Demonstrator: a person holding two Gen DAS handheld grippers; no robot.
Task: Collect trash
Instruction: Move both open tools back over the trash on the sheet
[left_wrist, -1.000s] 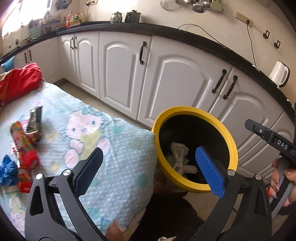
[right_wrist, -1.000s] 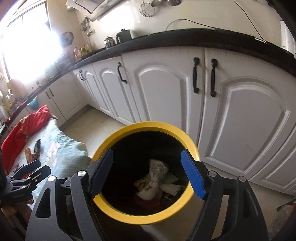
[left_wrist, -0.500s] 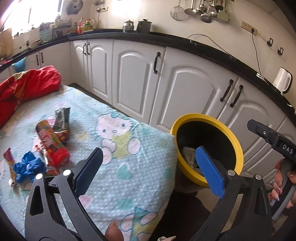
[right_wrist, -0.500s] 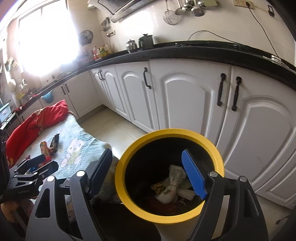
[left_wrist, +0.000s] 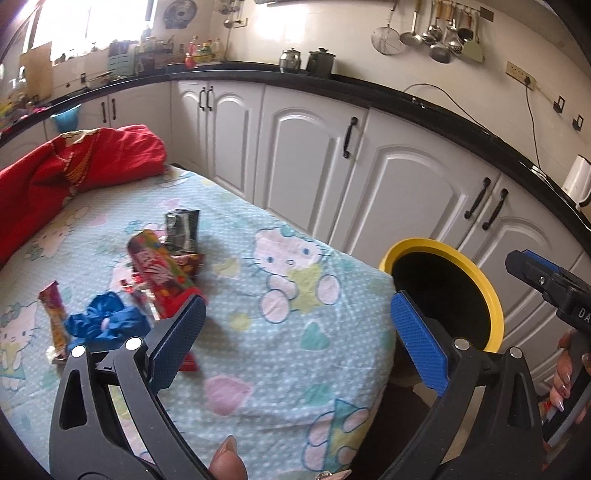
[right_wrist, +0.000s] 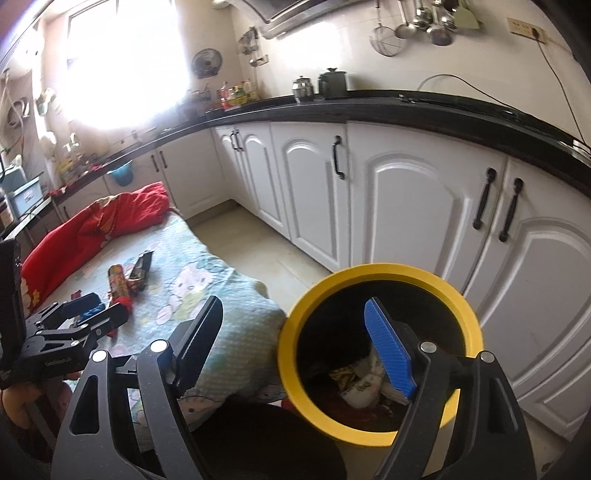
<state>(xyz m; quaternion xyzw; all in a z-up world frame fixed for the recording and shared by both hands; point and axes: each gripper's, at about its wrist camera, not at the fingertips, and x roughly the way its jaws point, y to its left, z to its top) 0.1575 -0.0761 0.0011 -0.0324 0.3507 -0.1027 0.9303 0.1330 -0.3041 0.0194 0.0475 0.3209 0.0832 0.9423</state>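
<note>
A yellow-rimmed black bin (left_wrist: 495, 306) (right_wrist: 321, 295) stands on the floor by the mattress corner, with crumpled wrappers (right_wrist: 358, 384) inside. Trash lies on the Hello Kitty sheet (left_wrist: 288, 332): a colourful snack tube (left_wrist: 159, 273) (right_wrist: 117, 282), a dark foil packet (left_wrist: 181, 225) (right_wrist: 142, 266), a crumpled blue wrapper (left_wrist: 107, 325) and a thin orange wrapper (left_wrist: 53, 317). My left gripper (left_wrist: 299, 339) is open and empty above the sheet, right of the pile; it also shows in the right wrist view (right_wrist: 88, 314). My right gripper (right_wrist: 295, 336) is open and empty over the bin's left rim.
A red blanket (left_wrist: 66, 166) is bunched at the mattress's far end. White cabinets (left_wrist: 306, 162) under a black countertop (left_wrist: 406, 96) run behind. A white kettle (left_wrist: 578, 184) stands at right. Tiled floor (right_wrist: 258, 243) lies between mattress and cabinets.
Both views have swung left, away from the bin toward the mattress. The trash pile has come closer to my left gripper. Both grippers have stayed open.
</note>
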